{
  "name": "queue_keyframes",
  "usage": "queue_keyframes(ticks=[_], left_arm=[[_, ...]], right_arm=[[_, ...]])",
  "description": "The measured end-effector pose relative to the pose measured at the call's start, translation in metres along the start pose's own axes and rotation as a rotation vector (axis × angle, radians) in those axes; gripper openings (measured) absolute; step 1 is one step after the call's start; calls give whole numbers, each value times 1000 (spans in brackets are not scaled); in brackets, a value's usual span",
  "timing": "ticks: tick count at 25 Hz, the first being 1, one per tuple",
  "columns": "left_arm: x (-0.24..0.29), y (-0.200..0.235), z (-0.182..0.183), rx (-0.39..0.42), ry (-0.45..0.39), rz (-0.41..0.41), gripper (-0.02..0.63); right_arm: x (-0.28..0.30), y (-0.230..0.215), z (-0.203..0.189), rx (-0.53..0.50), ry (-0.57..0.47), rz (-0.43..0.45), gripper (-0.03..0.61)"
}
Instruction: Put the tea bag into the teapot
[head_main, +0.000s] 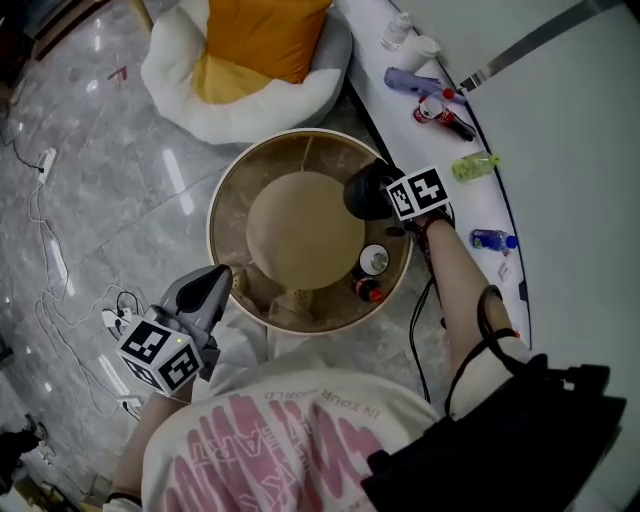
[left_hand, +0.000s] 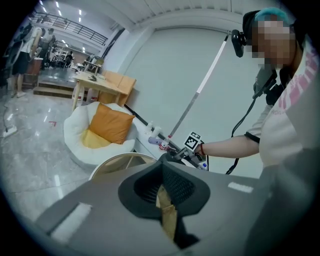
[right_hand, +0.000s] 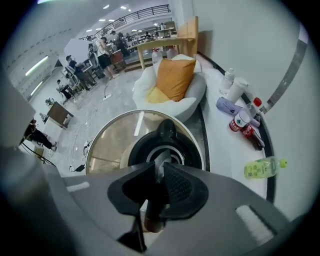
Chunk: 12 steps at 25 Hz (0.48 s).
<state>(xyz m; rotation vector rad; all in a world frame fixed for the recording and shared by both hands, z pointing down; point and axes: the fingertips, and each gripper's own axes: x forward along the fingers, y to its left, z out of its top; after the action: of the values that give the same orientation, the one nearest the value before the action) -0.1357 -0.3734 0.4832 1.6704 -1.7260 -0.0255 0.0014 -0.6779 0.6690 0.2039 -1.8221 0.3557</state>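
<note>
The black teapot (head_main: 360, 190) stands at the far right rim of the round glass table (head_main: 215, 215). In the right gripper view it is seen from above as a black body (right_hand: 142, 150) with a silvery ring in the middle. My right gripper (right_hand: 159, 175) points steeply down over it, jaws closed on a narrow dark and silvery part at the top, apparently the lid's knob. At the near left, off the table's edge, my left gripper (head_main: 222, 280) is shut on a tan paper tea bag (left_hand: 167, 212) that stands upright between its pads.
A small white-topped jar (head_main: 373, 261) and a red-capped bottle (head_main: 372, 295) stand on the table near the teapot. A white beanbag with an orange cushion (head_main: 255, 45) lies beyond. Bottles (head_main: 440, 100) line a white ledge at right. Cables (head_main: 60, 280) run across the floor at left.
</note>
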Motion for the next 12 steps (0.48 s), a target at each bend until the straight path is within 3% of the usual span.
queue_keyframes(ticks=[8, 12], left_arm=[[-5, 4, -4, -7, 10, 7, 17], [-8, 10, -2, -6, -7, 13, 17]], right_arm=[[11, 0, 8, -76, 38, -35, 55], [17, 0, 13, -66, 47, -41, 40]])
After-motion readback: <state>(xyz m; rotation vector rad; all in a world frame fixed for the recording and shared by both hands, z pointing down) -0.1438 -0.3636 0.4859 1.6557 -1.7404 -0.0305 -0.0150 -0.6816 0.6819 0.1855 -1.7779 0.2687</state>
